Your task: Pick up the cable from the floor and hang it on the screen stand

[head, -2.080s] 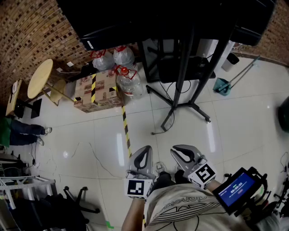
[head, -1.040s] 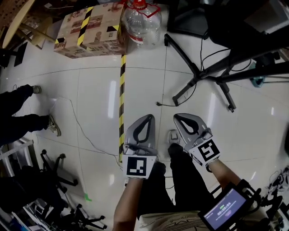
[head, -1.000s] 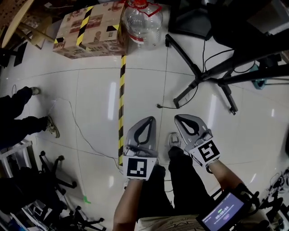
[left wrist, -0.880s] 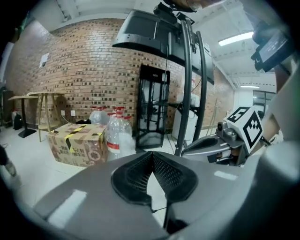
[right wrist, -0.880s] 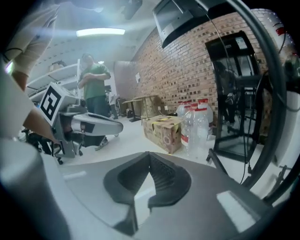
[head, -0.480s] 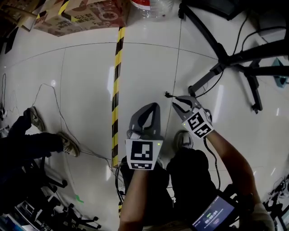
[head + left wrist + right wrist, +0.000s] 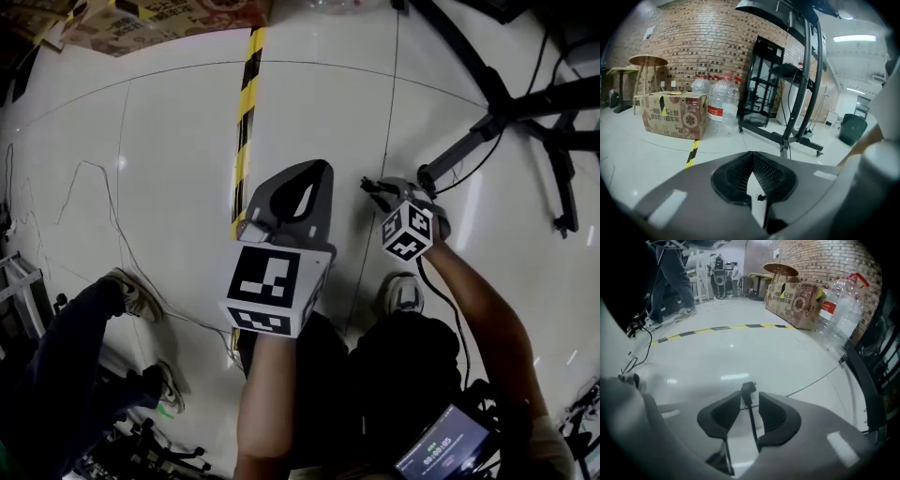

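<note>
As the person bent down: both claws came low to the floor [image 7: 169,141].
Right claw [image 7: 750,398]: just spread open around the cable [image 7: 747,389] end, not pinching yet.
Left claw [image 7: 751,153]: pressed together, empty.
Cable: on the floor, near the stand [image 7: 459,150] leg.
Next: likely a pinch.

Glossy tiled floor [image 7: 169,141] bears a striped tape line [image 7: 247,103], cardboard box [image 7: 672,117], bottles [image 7: 723,108] and cable [image 7: 748,390]

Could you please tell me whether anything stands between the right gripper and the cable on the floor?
Nothing visible does. The right gripper is down at the floor, its jaws have just been opening, and the cable lies with its plug end in the gap between them, not yet clamped.
</note>
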Demonstrator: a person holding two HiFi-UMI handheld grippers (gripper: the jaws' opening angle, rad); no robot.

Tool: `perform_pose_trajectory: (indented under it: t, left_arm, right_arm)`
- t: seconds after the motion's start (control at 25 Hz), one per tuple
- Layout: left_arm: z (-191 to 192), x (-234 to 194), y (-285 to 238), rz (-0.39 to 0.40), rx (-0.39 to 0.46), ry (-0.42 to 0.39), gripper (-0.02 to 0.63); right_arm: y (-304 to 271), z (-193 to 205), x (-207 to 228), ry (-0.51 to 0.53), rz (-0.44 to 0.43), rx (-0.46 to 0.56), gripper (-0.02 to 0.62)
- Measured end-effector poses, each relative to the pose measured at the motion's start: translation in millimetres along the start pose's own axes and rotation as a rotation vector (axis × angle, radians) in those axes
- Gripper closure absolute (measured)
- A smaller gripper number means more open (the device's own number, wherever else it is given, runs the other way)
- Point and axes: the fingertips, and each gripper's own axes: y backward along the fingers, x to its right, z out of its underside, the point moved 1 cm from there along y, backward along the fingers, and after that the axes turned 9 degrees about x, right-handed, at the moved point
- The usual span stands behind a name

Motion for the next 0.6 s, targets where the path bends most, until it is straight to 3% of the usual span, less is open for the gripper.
perform_pose_trajectory:
  t: [0.12,0.16,0.2,0.32,0.44,0.52,0.6]
  left_arm:
    - [-5.3,9.4,-3.2,0.047,0.01,-0.038,0.586]
    - [-5.8,11.4,-2.9,0.054,0.01,-0.047,0.586]
    - [-6.7,12.1,-1.8,0.055,0.011,-0.052,0.586]
    - [-8.8,9.6,3.9,0.042,0.022,-0.049,0.586]
    - [-8.8,11.0,8.2,0.039,0.031,-0.052,0.586]
    - [-10.5,15.3,9.0,0.05,0.029,-0.055,0.586]
    - [-10.8,18.1,8.6,0.059,0.018,-0.056,0.586]
  right_arm:
    - [-18.6,10.9,-3.7,0.07,-0.025,-0.054,0.434]
    - [-23.4,14.4,-6.6,0.069,-0.052,-0.068,0.385]
    - [-25.9,16.5,-8.9,0.053,-0.085,-0.072,0.39]
    - [-24.4,17.8,-14.0,-0.057,-0.152,-0.052,0.503]
    - [-23.4,17.3,-16.4,-0.184,-0.163,-0.037,0.531]
    - [-18.1,5.4,-12.4,-0.288,-0.159,0.047,0.537]
    - [-2.5,-18.1,-4.9,-0.392,-0.15,0.197,0.537]
